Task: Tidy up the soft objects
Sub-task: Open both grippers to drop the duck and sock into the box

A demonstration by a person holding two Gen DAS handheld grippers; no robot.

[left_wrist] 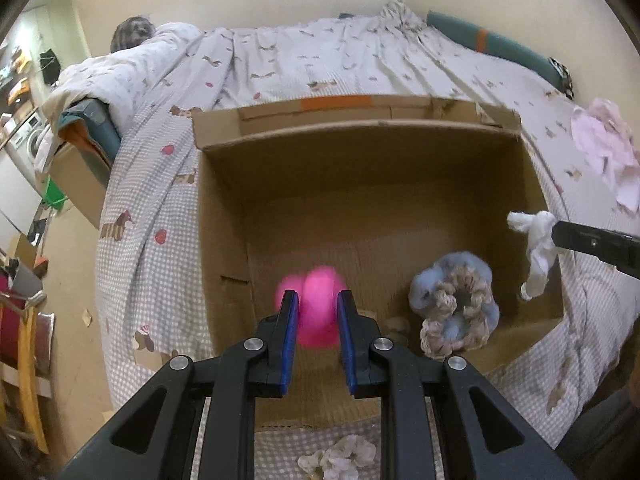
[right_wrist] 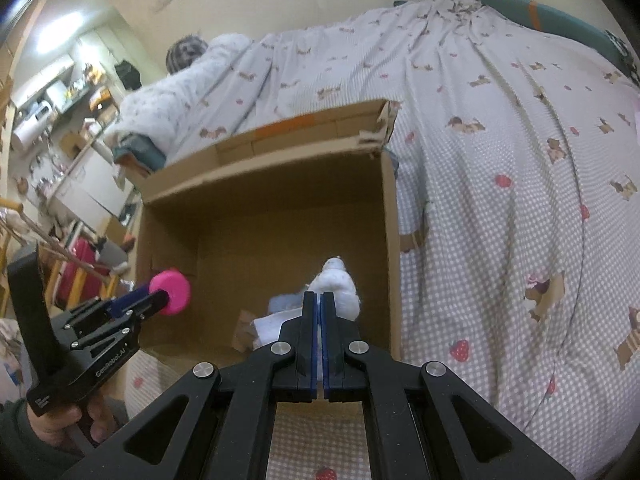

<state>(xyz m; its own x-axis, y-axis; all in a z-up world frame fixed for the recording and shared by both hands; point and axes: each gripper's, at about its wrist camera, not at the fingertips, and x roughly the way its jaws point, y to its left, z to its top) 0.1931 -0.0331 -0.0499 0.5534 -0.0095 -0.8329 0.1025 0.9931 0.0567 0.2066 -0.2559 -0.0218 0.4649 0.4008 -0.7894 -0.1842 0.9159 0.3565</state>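
1. Hanging over the box [left_wrist: 224, 216], the left gripper [left_wrist: 318, 308] has its jaws clamped on a pink ball [left_wrist: 318, 300].
2. Right gripper [right_wrist: 321, 308], jaws together on a white cloth [right_wrist: 340, 284], sits inside the right wall.
3. Scrunchie [left_wrist: 456, 308] lies on the box floor; the far half is bare.

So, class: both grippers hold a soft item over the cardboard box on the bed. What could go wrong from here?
1. The white cloth item hangs near the cardboard box's right wall, so released there it might land on the rim or bed.
2. The pink pom-pom looks round, so it may roll once dropped, perhaps against the blue-and-beige scrunchie.
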